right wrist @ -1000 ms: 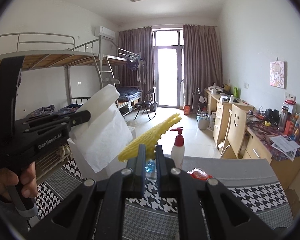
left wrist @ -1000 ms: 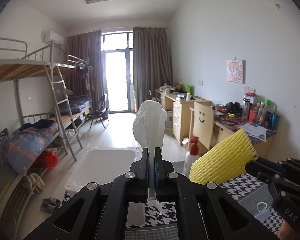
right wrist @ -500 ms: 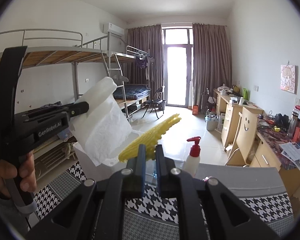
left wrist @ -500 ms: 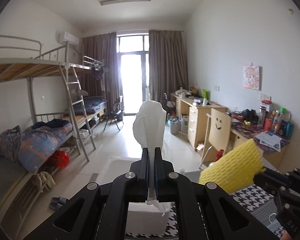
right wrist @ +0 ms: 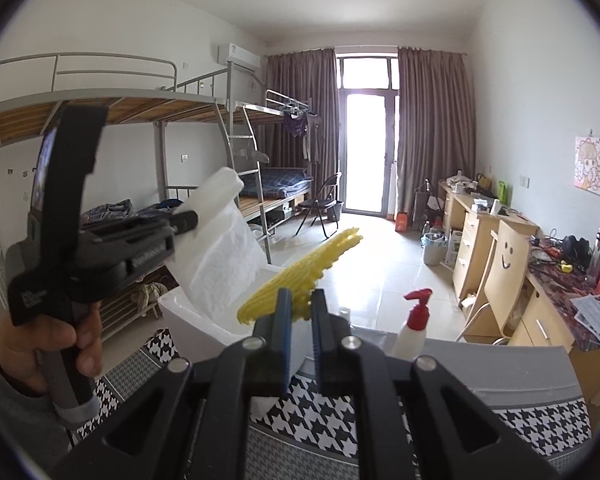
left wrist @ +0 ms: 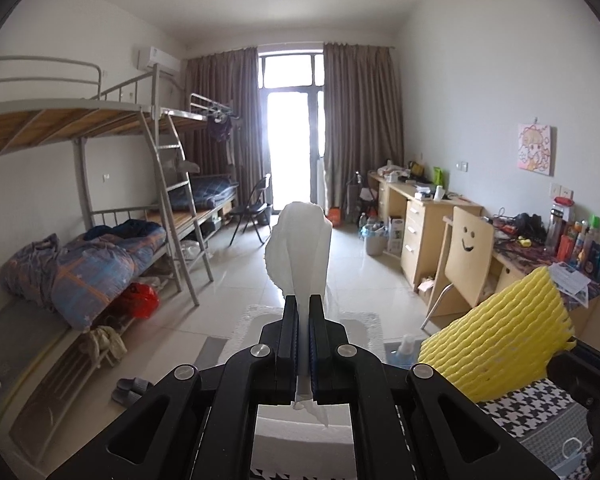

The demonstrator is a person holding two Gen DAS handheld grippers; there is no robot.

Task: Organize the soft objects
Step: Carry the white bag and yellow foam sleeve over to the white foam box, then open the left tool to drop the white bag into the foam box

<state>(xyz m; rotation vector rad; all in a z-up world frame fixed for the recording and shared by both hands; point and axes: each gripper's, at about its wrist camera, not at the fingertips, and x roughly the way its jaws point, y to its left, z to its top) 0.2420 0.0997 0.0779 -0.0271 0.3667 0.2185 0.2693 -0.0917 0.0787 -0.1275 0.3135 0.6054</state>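
Above the white foam box (right wrist: pixel 188 312), your left gripper (left wrist: pixel 304 312) has its jaws clamped on the white tissue (left wrist: pixel 300 252); your right gripper (right wrist: pixel 300 304) pinches the yellow foam net (right wrist: pixel 300 272).

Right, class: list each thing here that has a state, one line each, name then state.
left gripper: shut on white foam sheet, held up.
right gripper: shut on yellow foam net, held up.
white foam box: open, on the table.
pump bottle: upright, capped.
balcony curtains: drawn apart.
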